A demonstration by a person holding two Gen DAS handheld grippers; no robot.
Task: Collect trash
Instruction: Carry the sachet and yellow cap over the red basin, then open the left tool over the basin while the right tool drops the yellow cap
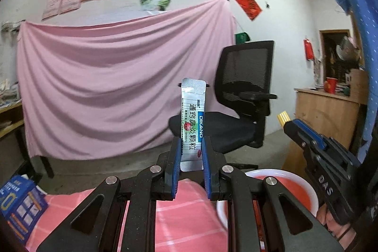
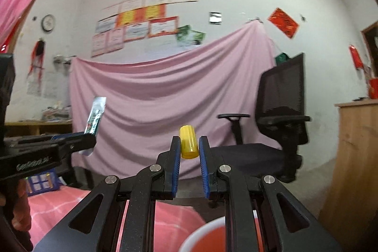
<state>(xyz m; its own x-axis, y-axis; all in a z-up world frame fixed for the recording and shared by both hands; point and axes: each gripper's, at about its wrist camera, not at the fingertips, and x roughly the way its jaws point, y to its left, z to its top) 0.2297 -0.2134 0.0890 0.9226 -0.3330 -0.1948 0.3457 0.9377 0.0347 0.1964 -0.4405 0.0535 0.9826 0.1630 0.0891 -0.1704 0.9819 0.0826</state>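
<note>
My left gripper (image 1: 191, 152) is shut on a silver medicine sachet (image 1: 191, 119) with Chinese print, held upright in the air. From the right wrist view the same sachet (image 2: 95, 116) sticks up from the left gripper (image 2: 87, 139) at the left. My right gripper (image 2: 189, 148) is shut on a small yellow cylinder (image 2: 187, 142), also held up. In the left wrist view the right gripper (image 1: 287, 121) comes in from the right with the yellow piece at its tip. A red bowl with a white rim (image 1: 295, 190) sits below on the pink checked cloth (image 1: 189, 216).
A blue box (image 1: 19, 204) lies at the left on the cloth. A black office chair (image 1: 238, 98) stands behind, before a pink sheet (image 1: 106, 86) hung on the wall. A wooden cabinet (image 1: 328, 115) with a red cup is at the right.
</note>
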